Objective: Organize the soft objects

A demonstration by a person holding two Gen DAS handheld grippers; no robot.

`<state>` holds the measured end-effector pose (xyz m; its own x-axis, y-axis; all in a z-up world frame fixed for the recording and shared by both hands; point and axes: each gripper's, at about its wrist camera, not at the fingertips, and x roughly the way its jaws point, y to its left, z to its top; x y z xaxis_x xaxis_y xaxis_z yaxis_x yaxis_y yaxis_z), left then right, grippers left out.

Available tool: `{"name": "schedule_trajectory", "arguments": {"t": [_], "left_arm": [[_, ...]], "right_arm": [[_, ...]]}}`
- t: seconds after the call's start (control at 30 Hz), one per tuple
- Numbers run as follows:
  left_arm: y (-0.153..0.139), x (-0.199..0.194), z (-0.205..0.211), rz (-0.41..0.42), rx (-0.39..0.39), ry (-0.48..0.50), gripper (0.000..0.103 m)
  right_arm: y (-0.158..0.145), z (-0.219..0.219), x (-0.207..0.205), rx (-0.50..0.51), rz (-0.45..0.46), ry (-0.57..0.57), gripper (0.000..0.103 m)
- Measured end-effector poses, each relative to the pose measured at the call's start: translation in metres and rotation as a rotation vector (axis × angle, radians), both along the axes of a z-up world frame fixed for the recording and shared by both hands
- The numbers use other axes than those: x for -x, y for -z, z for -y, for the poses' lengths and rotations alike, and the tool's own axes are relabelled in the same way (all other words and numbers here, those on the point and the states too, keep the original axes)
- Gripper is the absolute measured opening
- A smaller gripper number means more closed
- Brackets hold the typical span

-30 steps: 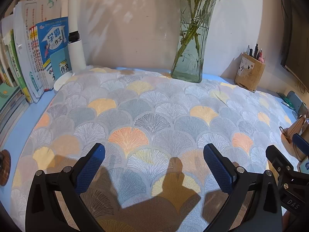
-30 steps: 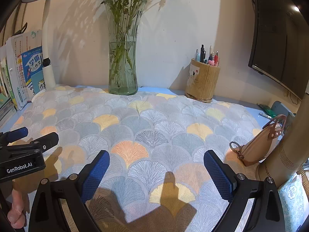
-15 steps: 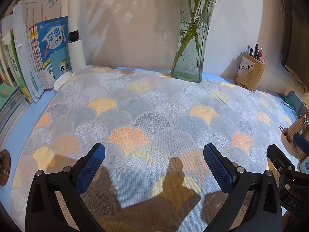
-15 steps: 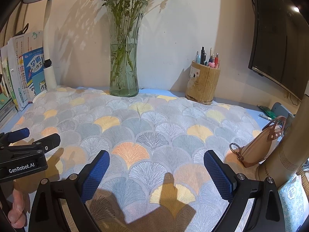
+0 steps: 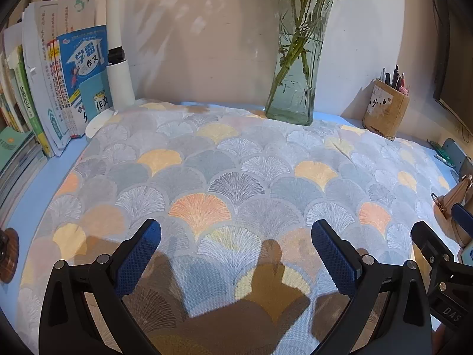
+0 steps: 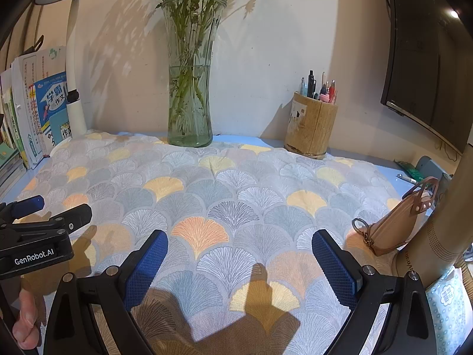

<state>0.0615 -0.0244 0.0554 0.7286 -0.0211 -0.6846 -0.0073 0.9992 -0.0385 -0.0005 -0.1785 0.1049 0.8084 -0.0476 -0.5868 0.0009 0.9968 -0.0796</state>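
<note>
Both grippers, left (image 5: 236, 254) and right (image 6: 239, 261), had jaws spread wide and held nothing, low in frame over the near edge of the cloth (image 5: 236, 171), likely lined up to pinch that edge for folding. Cloth lay flat across the bench (image 5: 41, 195), filling mid-frame; vase (image 5: 295, 68) upper centre on its far edge, purse (image 6: 396, 224) at right on it, so both probably need clearing first.

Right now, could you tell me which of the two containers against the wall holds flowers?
The tall glass vase, standing left of the wooden pen cup, which holds only pens.
</note>
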Motion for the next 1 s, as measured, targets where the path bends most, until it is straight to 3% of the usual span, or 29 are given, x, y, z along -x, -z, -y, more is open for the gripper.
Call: {"name": "schedule_trajectory", "arguments": {"t": [1.0], "left_arm": [[0.0033,-0.0030,0.0012,-0.016,-0.001,0.020,0.102]], "right_arm": [[0.0008,-0.0009,0.0003,0.002,0.000,-0.004,0.098]]}}
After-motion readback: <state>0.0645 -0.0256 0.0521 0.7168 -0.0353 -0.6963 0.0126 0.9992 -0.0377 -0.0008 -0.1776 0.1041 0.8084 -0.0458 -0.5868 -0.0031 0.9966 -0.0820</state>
